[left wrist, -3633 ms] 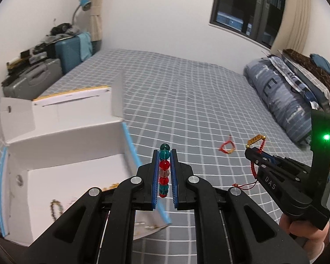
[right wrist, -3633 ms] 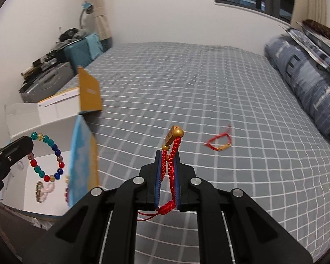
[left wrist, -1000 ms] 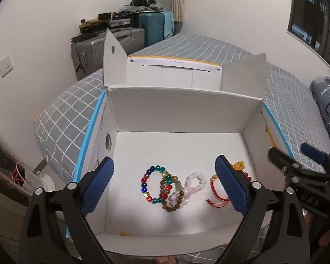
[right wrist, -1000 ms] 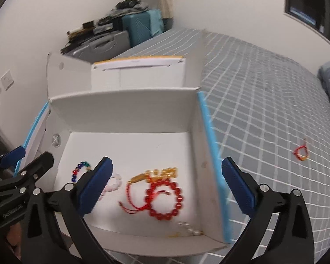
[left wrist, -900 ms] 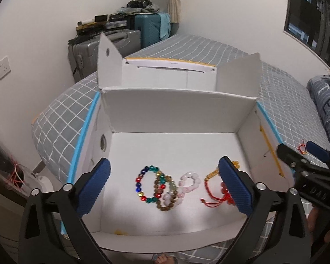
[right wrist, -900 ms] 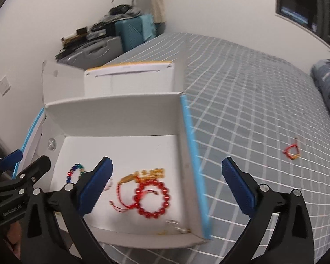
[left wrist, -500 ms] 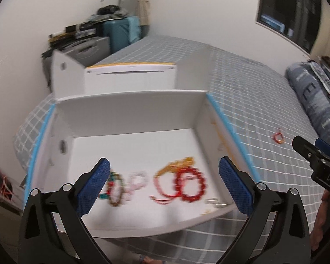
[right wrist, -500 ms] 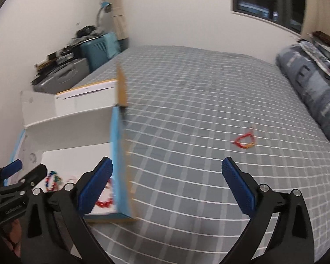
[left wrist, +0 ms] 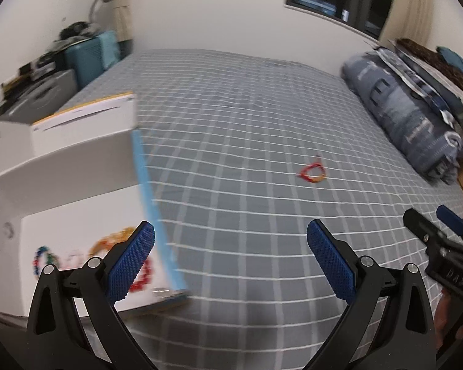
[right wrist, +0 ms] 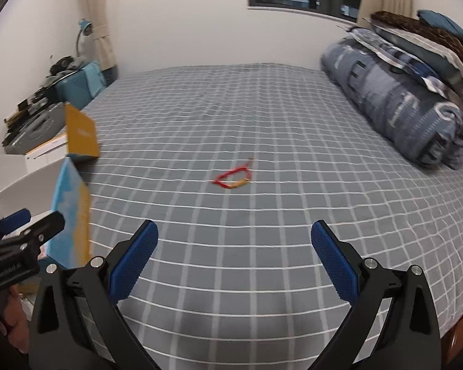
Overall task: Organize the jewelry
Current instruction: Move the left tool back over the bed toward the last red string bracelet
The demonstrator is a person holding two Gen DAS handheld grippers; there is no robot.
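A red cord bracelet [left wrist: 312, 174] lies alone on the grey checked bedspread [left wrist: 247, 129]; it also shows in the right wrist view [right wrist: 232, 178]. An open white cardboard box [left wrist: 64, 166] stands at the bed's left edge, holding several bead bracelets [left wrist: 43, 259] and a red bead bracelet [left wrist: 140, 280]. My left gripper [left wrist: 230, 257] is open and empty, above the bed just right of the box. My right gripper [right wrist: 235, 256] is open and empty, well short of the red cord bracelet. Each gripper shows at the edge of the other's view.
Folded blue quilts and pillows [right wrist: 398, 98] are piled along the bed's right side. Suitcases [left wrist: 86, 55] with clutter stand by the wall at the far left. The box flap [right wrist: 80, 132] stands up at the left in the right wrist view.
Both grippers let go of their bracelets into the box, opened, then swung right from over the box toward the bed. The red cord bracelet has not moved.
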